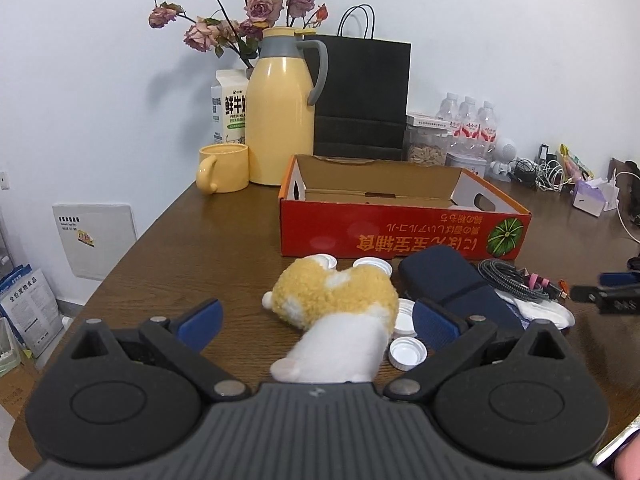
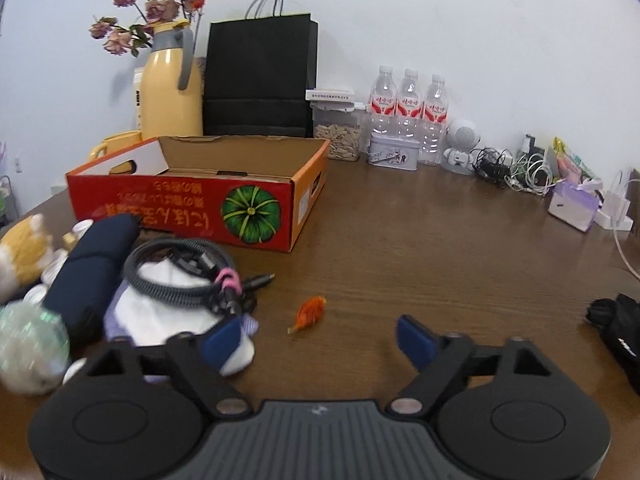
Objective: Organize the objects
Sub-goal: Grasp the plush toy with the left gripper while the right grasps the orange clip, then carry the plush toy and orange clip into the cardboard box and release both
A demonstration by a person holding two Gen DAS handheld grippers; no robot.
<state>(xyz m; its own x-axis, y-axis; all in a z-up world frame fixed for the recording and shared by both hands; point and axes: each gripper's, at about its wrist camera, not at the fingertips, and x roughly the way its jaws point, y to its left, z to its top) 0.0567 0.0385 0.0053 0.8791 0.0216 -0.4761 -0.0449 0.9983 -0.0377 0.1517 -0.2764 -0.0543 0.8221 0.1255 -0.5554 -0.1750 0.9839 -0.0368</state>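
In front of the empty red box (image 1: 400, 236), the open left gripper (image 1: 316, 316) straddles the plush toy (image 1: 340, 300) without pressing it, and the right gripper (image 2: 320, 340) is open over bare table, so I judge the next move is closing on the toy.

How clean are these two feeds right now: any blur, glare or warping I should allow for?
Left wrist view: sharp, with the plush toy crisp; the fisheye bends the table edge, and soft flower shadows fall on the wall. Right wrist view: the left edge is smeared, the plush toy and a shiny pale object blurred, while the red box reads clearly; dark corners in both.
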